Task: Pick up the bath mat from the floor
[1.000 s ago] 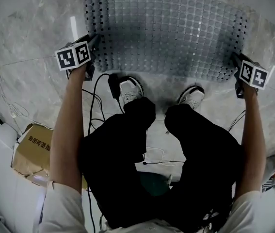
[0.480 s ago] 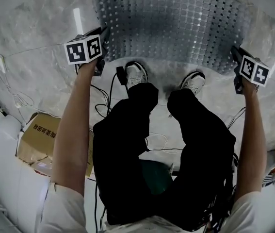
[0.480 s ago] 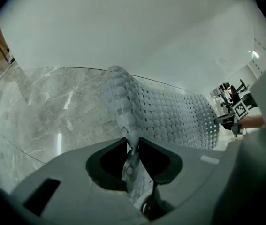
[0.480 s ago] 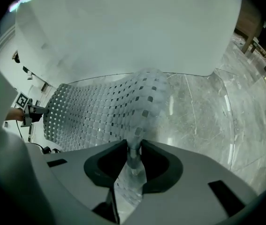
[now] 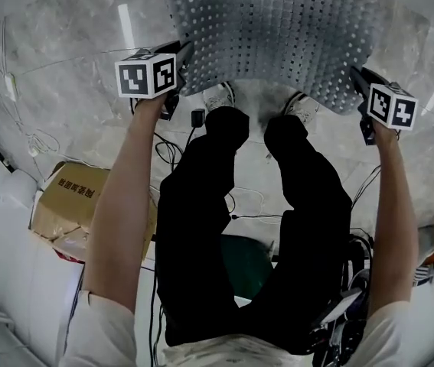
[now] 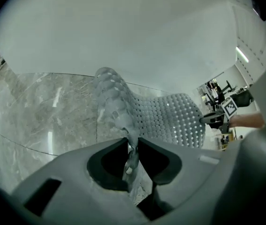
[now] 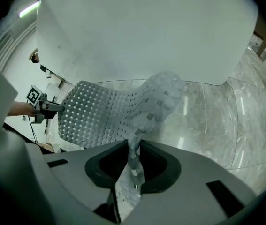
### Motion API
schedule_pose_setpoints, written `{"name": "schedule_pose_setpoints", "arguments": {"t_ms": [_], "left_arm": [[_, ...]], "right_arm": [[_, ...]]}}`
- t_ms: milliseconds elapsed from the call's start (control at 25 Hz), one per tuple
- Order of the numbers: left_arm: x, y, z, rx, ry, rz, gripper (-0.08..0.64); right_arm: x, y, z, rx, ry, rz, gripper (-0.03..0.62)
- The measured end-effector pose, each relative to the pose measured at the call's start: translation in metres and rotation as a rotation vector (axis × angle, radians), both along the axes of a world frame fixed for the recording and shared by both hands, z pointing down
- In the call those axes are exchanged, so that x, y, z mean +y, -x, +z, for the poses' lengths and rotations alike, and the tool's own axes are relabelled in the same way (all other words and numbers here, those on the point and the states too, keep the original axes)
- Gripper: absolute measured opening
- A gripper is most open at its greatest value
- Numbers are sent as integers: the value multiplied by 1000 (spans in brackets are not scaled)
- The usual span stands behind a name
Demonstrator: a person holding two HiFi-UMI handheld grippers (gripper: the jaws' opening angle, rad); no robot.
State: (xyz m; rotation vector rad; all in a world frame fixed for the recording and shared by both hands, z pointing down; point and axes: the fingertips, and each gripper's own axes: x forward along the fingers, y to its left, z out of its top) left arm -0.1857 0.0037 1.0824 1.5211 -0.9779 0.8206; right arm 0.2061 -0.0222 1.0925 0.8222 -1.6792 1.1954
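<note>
Now L claw point(image 5: 182, 56), R claw point(image 5: 357, 79), just closing, clamp mat point(image 5: 278, 29) edge.

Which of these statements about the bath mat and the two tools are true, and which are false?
1. The left tool is clamped on a corner of the bath mat. True.
2. The right tool is empty. False: its jaws pinch the mat's other near corner.
3. The mat lies flat on the floor. False: its near edge is held up between the tools.
4. A cardboard box sits at the person's left side. True.
</note>
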Motion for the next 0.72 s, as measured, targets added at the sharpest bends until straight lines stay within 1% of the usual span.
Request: {"name": "schedule_pose_setpoints", "arguments": {"t_ms": [80,200,320,440,520,720], "left_arm": [[7,-14,-19,14,5,43,74],[22,-30,-41,38,25,80,69],[34,-39,-66,49,48,103,69],[45,-48,-93,55,63,106,69],[52,-53,-110,56,71,106,69],[70,-76,-156,68,84,163,69]], "right_arm": [[6,8,-22,-29,-1,-43,71],[23,18,-45,-49,9,-105,64],[33,23,-73,-55,17,-118,61],[44,22,-103,-53,29,-107,60],[50,22,-122,-49,35,-80,60],[74,39,-171,-76,48,9,60]]}}
